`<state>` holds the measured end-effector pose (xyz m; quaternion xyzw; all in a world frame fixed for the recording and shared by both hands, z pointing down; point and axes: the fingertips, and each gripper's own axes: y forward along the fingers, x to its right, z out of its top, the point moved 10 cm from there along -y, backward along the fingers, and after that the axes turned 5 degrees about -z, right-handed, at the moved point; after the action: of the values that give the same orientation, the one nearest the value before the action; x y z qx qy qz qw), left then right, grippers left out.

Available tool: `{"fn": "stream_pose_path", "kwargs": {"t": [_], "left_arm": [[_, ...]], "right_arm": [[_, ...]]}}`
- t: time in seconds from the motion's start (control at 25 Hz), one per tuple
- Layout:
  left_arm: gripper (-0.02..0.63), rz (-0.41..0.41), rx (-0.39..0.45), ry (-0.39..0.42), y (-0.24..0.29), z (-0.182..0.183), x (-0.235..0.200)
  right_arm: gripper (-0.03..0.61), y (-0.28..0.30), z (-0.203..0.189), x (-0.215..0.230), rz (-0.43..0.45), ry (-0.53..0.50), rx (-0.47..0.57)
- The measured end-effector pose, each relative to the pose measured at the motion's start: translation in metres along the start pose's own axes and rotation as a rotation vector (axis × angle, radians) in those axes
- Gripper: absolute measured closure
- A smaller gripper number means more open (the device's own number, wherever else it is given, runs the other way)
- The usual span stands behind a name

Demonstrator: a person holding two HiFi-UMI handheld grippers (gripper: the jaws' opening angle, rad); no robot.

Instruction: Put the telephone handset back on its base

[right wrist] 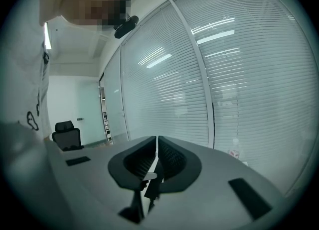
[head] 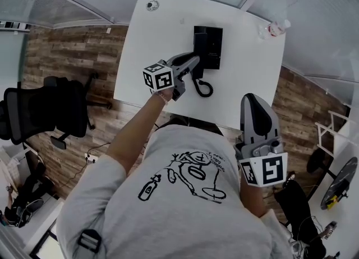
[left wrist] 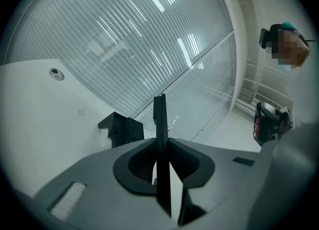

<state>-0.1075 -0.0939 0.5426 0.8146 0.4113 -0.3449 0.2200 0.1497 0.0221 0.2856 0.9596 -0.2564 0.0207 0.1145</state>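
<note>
The black telephone base (head: 212, 47) sits on the white table (head: 162, 39), with the handset (head: 200, 44) lying along its left side and the coiled cord (head: 203, 88) hanging off the near end. My left gripper (head: 194, 60) is shut with nothing in it, its tips just left of the phone's near end. In the left gripper view the phone (left wrist: 122, 129) shows low behind the closed jaws (left wrist: 159, 99). My right gripper (head: 252, 98) is held back by the person's body at the table's near edge, pointing up; it (right wrist: 155, 139) is shut and empty.
A clear plastic bottle (head: 275, 28) stands at the table's far right corner. A round cable port (head: 152, 5) is at the far left. A black office chair (head: 50, 109) stands left of the table. Blinds behind glass walls (left wrist: 149, 35) run behind the table.
</note>
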Motion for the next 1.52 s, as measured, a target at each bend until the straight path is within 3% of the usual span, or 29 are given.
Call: {"fn": "stream_pose_path", "kwargs": {"t": [0.8, 1.52], "left_arm": [[0.546, 0.111, 0.009, -0.132, 0.023, -0.012, -0.055], [0.546, 0.188, 0.002, -0.158, 0.034, -0.019, -0.066]], "right_arm": [[0.568, 0.015, -0.006, 0.005, 0.012, 0.012, -0.025], [0.568, 0.018, -0.006, 0.013, 0.002, 0.023, -0.035]]}}
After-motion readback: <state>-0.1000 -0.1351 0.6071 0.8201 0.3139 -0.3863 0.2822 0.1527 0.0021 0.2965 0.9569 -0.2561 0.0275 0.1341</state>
